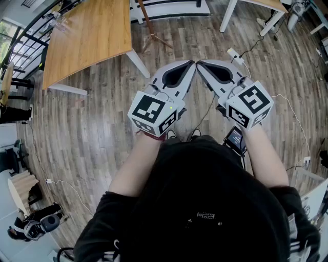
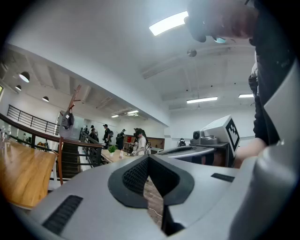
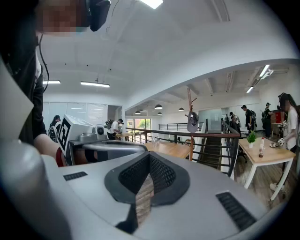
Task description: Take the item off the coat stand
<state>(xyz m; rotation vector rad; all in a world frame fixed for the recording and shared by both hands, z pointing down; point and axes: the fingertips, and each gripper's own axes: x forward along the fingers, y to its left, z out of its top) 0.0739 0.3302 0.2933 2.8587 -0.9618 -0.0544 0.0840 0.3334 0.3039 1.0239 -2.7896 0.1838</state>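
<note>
The coat stand is a thin reddish-brown pole standing by the railing some way ahead. A dark cap-like item hangs from it. In the left gripper view the coat stand and its hanging item appear at the far left. From the head view only the stand's foot shows, beside the wooden table. My left gripper and right gripper are held side by side at waist height, tips nearly touching, far from the stand. Both are shut with nothing between the jaws.
A wooden table stands front left, next to a black railing. White table legs stand at the far right. A power strip and cables lie on the plank floor. Several people stand in the background.
</note>
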